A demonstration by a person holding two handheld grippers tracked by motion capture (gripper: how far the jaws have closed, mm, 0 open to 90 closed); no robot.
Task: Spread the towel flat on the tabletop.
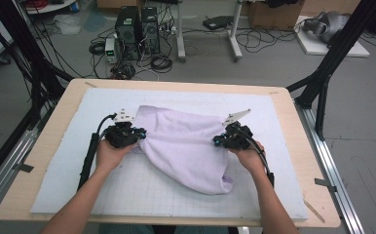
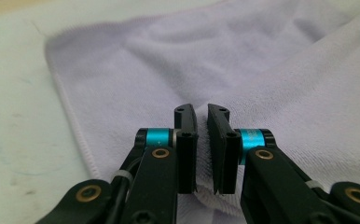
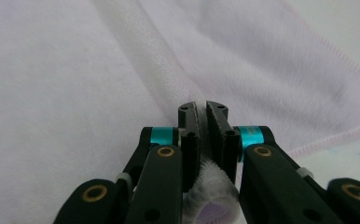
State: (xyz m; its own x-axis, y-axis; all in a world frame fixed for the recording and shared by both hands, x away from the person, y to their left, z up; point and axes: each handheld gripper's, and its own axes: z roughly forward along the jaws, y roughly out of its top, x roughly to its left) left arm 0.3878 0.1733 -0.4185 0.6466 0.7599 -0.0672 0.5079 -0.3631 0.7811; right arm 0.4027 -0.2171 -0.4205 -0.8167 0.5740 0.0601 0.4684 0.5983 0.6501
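Towel (image 1: 186, 146) pinched at both side edges: left gripper (image 1: 138, 136) & right gripper (image 1: 219, 140) clenched on cloth, long axis running btwn them, far edge ahead.

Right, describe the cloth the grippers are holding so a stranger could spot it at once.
On the wooden table lies a pale gridded mat. At its middle is a rumpled lilac towel, pinched by the left gripper and right gripper: the mat's one soft, coloured thing.

A wooden table (image 1: 293, 126) bears a white gridded mat (image 1: 142, 190) — on it, a crumpled lilac towel (image 1: 186, 146).
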